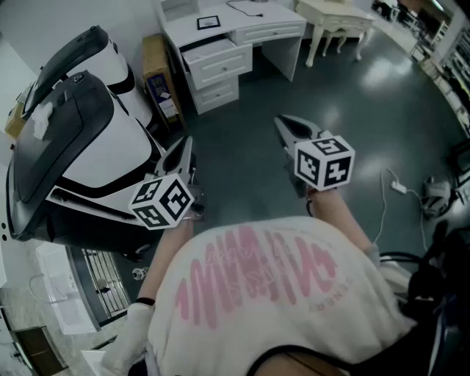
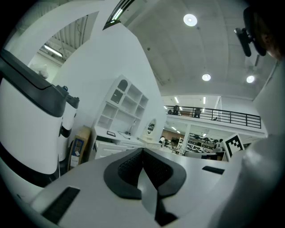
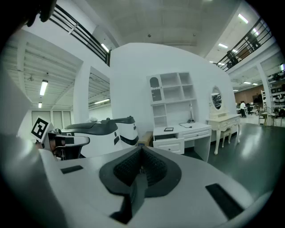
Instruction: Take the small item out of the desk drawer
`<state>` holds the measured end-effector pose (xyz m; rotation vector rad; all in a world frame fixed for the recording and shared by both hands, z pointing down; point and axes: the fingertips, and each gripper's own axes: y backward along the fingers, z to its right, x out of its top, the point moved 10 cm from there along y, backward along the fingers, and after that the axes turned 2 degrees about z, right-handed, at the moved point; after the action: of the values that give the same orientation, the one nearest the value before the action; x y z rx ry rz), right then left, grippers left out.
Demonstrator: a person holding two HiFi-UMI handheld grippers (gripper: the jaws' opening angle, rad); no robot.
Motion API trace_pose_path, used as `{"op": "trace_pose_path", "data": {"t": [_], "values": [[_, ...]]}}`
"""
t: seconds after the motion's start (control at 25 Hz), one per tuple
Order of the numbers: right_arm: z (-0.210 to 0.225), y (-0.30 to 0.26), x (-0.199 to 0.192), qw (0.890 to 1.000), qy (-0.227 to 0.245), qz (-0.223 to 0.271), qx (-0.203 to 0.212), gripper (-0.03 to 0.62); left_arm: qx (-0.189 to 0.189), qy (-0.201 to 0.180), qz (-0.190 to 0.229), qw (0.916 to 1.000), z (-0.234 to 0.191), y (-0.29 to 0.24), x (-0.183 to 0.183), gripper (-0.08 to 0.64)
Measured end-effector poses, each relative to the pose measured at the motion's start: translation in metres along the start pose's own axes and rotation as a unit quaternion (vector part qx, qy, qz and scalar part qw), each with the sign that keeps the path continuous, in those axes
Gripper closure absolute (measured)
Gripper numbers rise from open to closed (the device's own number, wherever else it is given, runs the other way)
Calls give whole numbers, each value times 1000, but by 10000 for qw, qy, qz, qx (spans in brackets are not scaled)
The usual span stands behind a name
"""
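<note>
The white desk (image 1: pixel 266 16) stands far off across the dark floor, also in the right gripper view (image 3: pixel 193 129) and small in the left gripper view (image 2: pixel 108 143). Its upper left drawer (image 1: pixel 217 59) (image 3: pixel 170 145) is pulled partly out; what lies inside is hidden from here. My left gripper (image 1: pixel 184 144) (image 2: pixel 143 152) and my right gripper (image 1: pixel 282 123) (image 3: pixel 141 152) are held in the air in front of my chest, well short of the desk. Both point toward it, with the jaws shut and nothing between them.
A large white and black machine (image 1: pixel 81 147) fills the left side, close to my left gripper. A cardboard box (image 1: pixel 158 73) leans beside the desk. A cream vanity table (image 1: pixel 334 16) stands right of the desk. A cable with a plug (image 1: pixel 397 187) lies on the floor at right.
</note>
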<state>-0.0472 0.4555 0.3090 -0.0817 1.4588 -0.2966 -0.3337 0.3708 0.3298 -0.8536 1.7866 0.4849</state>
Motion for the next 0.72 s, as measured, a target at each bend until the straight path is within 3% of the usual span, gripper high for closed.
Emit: {"op": "trace_pose_path", "data": {"t": [0.36, 0.72], "values": [[-15, -13, -13, 9997, -249, 38, -68, 575, -198, 157, 41, 9997, -21, 11, -7, 531], [-2, -45, -29, 9986, -450, -233, -148, 575, 47, 484, -74, 9988, -51, -1, -23, 531]]}}
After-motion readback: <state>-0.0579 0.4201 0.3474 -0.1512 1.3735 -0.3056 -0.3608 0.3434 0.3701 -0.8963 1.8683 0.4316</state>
